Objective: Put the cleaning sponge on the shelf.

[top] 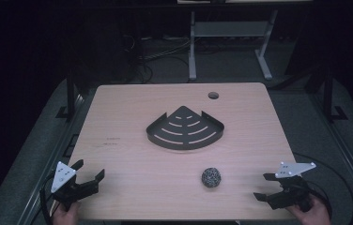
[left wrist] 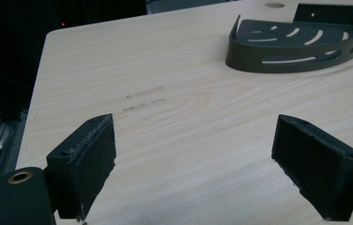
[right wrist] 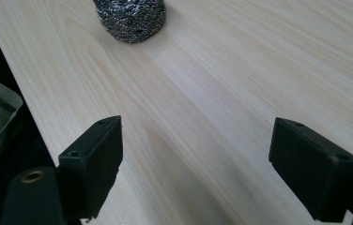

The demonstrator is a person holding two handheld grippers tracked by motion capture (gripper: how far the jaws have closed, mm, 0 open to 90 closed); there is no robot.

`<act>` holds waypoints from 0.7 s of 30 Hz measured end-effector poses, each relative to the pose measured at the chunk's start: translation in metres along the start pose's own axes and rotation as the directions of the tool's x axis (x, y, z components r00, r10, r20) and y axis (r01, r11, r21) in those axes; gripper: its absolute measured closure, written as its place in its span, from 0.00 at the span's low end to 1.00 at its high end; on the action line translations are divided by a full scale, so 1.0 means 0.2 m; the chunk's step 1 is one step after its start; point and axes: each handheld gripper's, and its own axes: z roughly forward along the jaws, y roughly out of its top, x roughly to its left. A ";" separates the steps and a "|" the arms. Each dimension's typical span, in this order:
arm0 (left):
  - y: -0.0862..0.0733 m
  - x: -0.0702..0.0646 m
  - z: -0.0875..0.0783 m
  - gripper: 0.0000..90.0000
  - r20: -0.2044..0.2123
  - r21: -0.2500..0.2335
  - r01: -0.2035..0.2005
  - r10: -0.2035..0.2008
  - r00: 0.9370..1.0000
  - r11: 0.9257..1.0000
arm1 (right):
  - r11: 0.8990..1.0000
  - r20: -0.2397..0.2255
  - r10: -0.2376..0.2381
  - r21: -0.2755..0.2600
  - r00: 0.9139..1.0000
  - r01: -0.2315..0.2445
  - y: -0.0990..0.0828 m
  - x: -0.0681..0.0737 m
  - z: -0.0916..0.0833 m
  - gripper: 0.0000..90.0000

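Wooden table [top: 132, 159], one dark corner shelf [top: 185, 129], one steel-wool ball [top: 211, 177], two hand-held grippers, left [top: 90, 170] and right [top: 264, 186], both spread, empty

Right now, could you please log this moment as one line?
left gripper open, empty | right gripper open, empty | steel scourer on table | corner rack untouched

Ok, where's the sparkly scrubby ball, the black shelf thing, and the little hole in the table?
Steel wool ball [top: 211, 177]: high view, middle of the ball.
Black corner shelf [top: 184, 138]: high view, its slotted floor.
Table hole [top: 213, 95]: high view, centre of the hole near the table's far edge.
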 end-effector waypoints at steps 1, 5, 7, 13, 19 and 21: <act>0.00 0.00 0.00 0.15 0.000 0.003 0.000 0.000 1.000 1.000 | 1.000 -0.002 -0.007 0.005 1.000 0.007 0.00 0.00 0.00 0.19; 0.00 0.00 -0.01 0.15 0.003 -0.009 0.007 -0.007 1.000 1.000 | 1.000 -0.006 -0.017 0.022 1.000 0.017 0.01 0.02 0.02 0.19; 0.00 0.00 -0.01 0.15 0.007 -0.013 0.002 -0.002 1.000 1.000 | 0.999 -0.013 -0.015 0.033 1.000 0.016 0.02 0.03 0.03 0.18; 0.00 0.01 -0.02 0.15 0.013 -0.015 0.008 -0.007 1.000 1.000 | 0.999 -0.008 -0.036 0.030 0.999 0.036 0.05 0.06 0.04 0.18; 0.00 0.01 -0.02 0.15 0.007 -0.015 0.007 -0.007 1.000 1.000 | 0.997 -0.017 -0.060 0.050 0.998 0.061 0.07 0.08 0.06 0.18; 0.00 0.00 -0.02 0.15 0.003 -0.014 0.003 -0.003 1.000 1.000 | 0.997 -0.017 -0.059 0.050 0.998 0.060 0.07 0.09 0.07 0.18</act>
